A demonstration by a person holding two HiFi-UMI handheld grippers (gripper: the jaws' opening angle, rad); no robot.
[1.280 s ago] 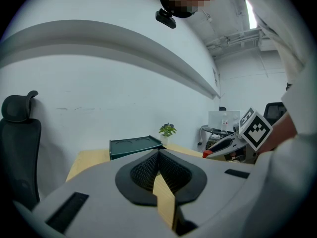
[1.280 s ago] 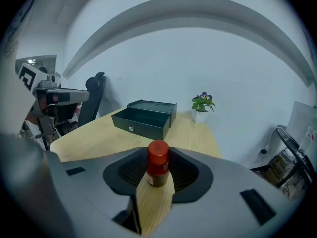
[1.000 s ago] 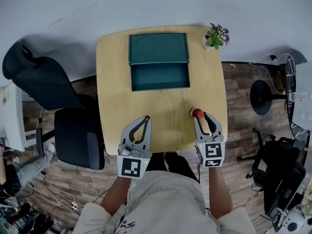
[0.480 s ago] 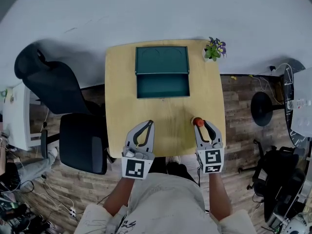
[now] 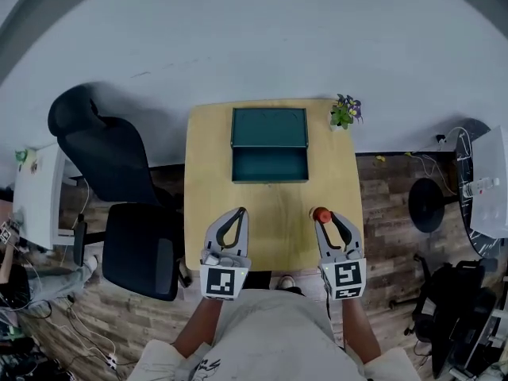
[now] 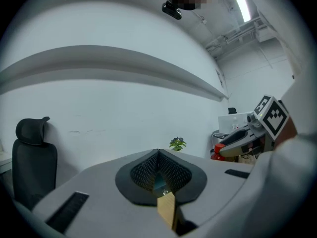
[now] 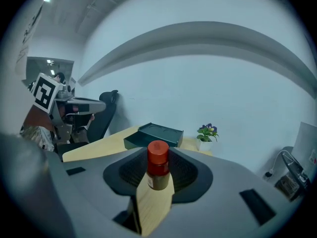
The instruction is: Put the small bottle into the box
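The small bottle, brown with a red cap, stands upright between the jaws of my right gripper over the table's front right part. In the right gripper view the pads press on the sides of the bottle, so that gripper is shut on it. The dark green box lies open at the table's far middle, lid folded back, inside bare. My left gripper hovers at the front left, its jaws meeting at the tip with nothing between them.
The square wooden table carries a small potted plant at its far right corner. A black office chair stands left of the table. Cables and gear lie on the wood floor to the right.
The view has pulled back and the table looks smaller and farther. Both grippers keep their places at the near edge, the bottle still in the right one.
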